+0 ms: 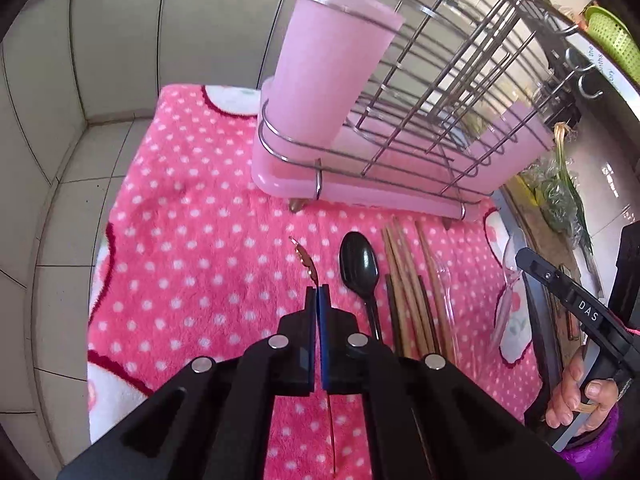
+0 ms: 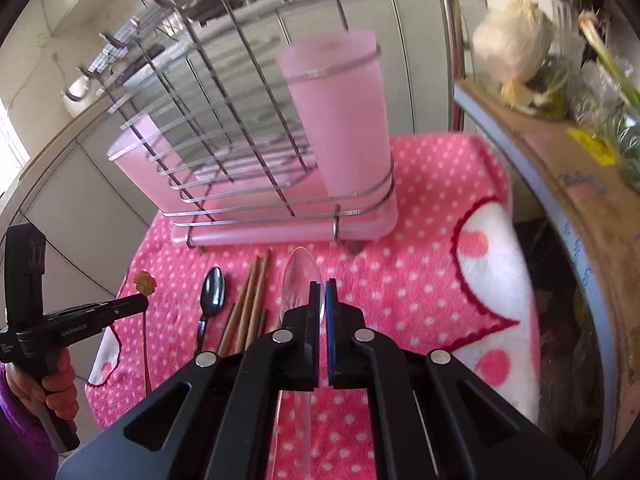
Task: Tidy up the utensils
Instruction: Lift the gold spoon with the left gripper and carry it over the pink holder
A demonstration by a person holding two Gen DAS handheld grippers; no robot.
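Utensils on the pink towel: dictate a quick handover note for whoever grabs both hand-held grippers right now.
Left hand-held gripper: shut on the thin amber flower-topped pick.
Right hand-held gripper: shut on the clear plastic spoon.
On the polka-dot towel: black spoon and wooden chopsticks, in front of the wire rack with its pink utensil cup.
Done: two utensils gripped.
Left: nothing seen in the cup yet; both held pieces, black spoon and chopsticks remain.

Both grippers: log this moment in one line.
left gripper: shut on amber utensil | right gripper: shut on clear spoon | cup: empty
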